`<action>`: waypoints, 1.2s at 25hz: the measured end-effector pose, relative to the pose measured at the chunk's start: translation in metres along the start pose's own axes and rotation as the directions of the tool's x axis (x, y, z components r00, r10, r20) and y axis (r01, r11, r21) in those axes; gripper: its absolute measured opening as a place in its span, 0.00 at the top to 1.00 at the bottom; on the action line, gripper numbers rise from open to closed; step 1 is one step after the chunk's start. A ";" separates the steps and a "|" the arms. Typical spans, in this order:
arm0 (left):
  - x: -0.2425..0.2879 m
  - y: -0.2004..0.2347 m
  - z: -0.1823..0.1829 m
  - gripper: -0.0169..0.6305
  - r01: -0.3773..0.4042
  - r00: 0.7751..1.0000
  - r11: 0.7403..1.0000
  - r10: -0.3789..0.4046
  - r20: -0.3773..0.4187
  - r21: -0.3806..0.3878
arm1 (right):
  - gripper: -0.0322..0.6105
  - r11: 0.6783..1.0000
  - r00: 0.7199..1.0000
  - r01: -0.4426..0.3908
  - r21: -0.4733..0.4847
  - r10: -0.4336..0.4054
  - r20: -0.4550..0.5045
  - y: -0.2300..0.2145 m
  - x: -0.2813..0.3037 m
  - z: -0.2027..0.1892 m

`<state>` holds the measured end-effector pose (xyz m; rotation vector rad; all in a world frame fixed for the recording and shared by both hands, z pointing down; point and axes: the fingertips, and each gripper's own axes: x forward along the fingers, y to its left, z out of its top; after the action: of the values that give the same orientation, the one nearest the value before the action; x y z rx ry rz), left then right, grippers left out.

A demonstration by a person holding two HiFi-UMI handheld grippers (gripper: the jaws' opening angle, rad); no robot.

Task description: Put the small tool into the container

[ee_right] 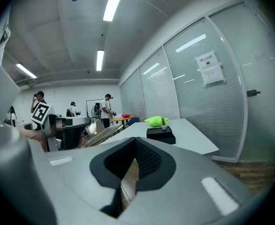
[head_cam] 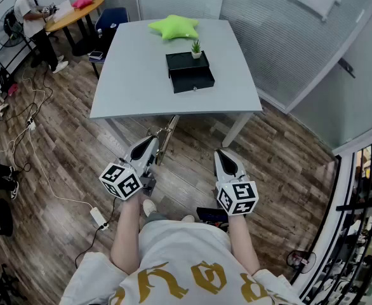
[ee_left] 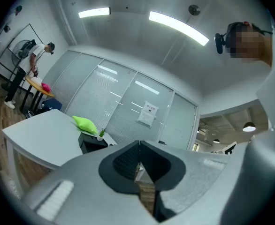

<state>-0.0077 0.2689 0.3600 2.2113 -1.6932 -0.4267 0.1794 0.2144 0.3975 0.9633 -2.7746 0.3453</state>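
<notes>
A black drawer box stands on the grey table, its drawer pulled slightly out and a tiny potted plant on its top. The box also shows small and far off as the black drawer box in the left gripper view and the black drawer box in the right gripper view. No small tool is visible in any view. My left gripper and right gripper hang over the wooden floor, short of the table's near edge. Both are shut with nothing between the jaws, as the left gripper and right gripper show close up.
A green star-shaped cushion lies at the table's far side. Cables and a power strip run across the floor at the left. A person stands by an orange round table at the back left. Glass partition walls close off the right.
</notes>
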 end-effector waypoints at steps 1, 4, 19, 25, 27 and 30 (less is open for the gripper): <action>0.003 -0.001 0.002 0.96 0.000 1.000 1.000 0.000 0.004 0.003 | 0.92 1.000 1.000 -0.002 -0.005 0.002 0.003 -0.003 0.001 0.003; 0.011 -0.005 0.005 0.96 0.000 1.000 1.000 -0.001 0.014 0.011 | 0.92 1.000 1.000 -0.006 -0.019 0.006 0.013 -0.011 0.002 0.010; 0.060 0.020 0.006 0.96 0.039 0.999 0.999 -0.039 0.014 -0.009 | 0.91 1.000 0.999 0.029 0.005 -0.029 0.023 -0.048 0.037 0.009; 0.129 0.068 0.017 0.96 0.100 0.995 0.995 -0.100 -0.026 -0.025 | 0.91 0.992 0.993 0.122 0.028 -0.122 0.003 -0.085 0.085 0.011; 0.159 0.092 0.022 0.96 0.131 0.990 0.991 -0.132 -0.040 -0.026 | 0.91 0.986 0.987 0.158 0.054 -0.158 0.003 -0.102 0.116 0.015; 0.205 0.132 0.030 0.96 0.173 0.981 0.984 -0.176 -0.087 -0.045 | 0.91 0.976 0.979 0.205 0.072 -0.205 -0.015 -0.119 0.172 0.023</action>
<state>-0.0833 0.0361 0.3809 2.3241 -1.4403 -0.3897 0.1194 0.0166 0.4368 1.2499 -2.6401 0.4202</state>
